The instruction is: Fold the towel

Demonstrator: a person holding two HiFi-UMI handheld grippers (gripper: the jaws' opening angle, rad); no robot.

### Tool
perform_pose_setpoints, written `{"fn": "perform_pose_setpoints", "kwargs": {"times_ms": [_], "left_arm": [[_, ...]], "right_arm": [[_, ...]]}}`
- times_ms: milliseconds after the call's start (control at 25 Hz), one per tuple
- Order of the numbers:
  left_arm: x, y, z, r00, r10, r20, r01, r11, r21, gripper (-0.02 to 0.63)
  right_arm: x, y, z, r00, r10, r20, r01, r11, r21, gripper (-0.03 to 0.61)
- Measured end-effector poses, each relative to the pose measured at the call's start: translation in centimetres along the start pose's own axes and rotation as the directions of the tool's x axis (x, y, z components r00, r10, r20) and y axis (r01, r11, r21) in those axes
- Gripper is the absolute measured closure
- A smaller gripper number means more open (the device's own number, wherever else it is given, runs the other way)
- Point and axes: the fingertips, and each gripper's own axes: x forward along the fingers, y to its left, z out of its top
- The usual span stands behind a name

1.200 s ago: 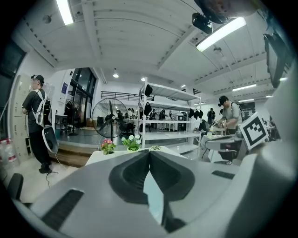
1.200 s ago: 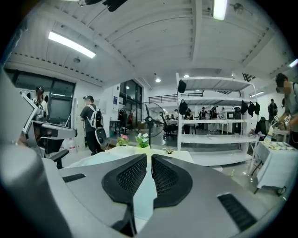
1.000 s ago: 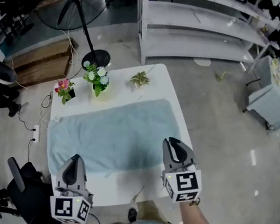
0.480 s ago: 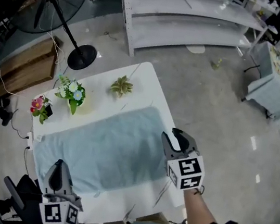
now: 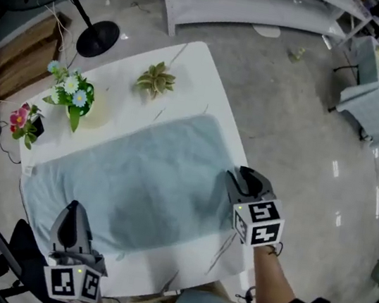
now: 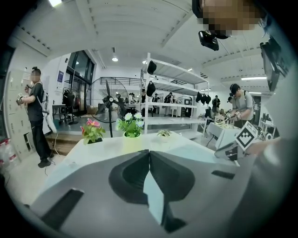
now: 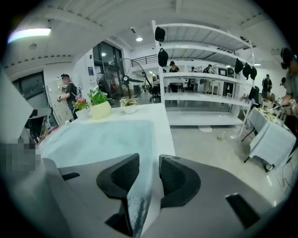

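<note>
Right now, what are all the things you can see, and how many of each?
towel: 1, light blue, spread flat on the table
table: 1, white, under the towel
pink flower plant: 1, pink and green, table's far side, leftmost
white-and-blue flower plant: 1, pale pot, beside the pink one
small leafy plant: 1, green, table's far side, rightmost
floor fan: 1, black, beyond the table
shelving rack: 1, white, behind the table
left gripper: 1, grey, jaws together, empty, at towel's near left end
right gripper: 1, grey, jaws just been opening, towel's right edge shows between them
</note>
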Motion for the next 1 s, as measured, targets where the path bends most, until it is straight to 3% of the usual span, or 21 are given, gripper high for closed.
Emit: {"fn": "perform_pose_setpoints", "kwargs": {"times_ms": [120,240,280,600,1000], "left_arm": [[-0.1,-0.1,-0.6,1.000,-0.009,-0.006,0.009,1.000,-0.011,0.604],[-0.8,0.3,-0.7,1.000,-0.008,0.000,0.008,1.000,-0.020,0.606],[-1.1,0.6,-0.7,1.000,-0.004,0.002,0.004,1.000,-0.024,0.606],[-5.3,4.3,-0.3,0.998,0.040,0.041,-0.037,0.997,-0.065,0.606],[-13.7,12.0,-0.4,0.987,0.144,0.076,-0.133,0.982,-0.135,0.606]], "right_arm": [[0.6,0.7,-0.7,0.996,0.020,-0.085,-0.024,0.999,-0.044,0.426],[0.8,1.3,-0.7,0.992,0.050,-0.117,-0.051,0.999,-0.007,0.534],[0.7,1.4,-0.5,0.992,0.052,-0.112,-0.051,0.999,0.011,0.538],[-3.2,5.2,5.8,0.999,0.029,0.032,-0.029,1.000,-0.001,0.541],[-5.8,17.9,13.7,0.983,0.109,0.149,-0.084,0.983,-0.164,0.541]]}}
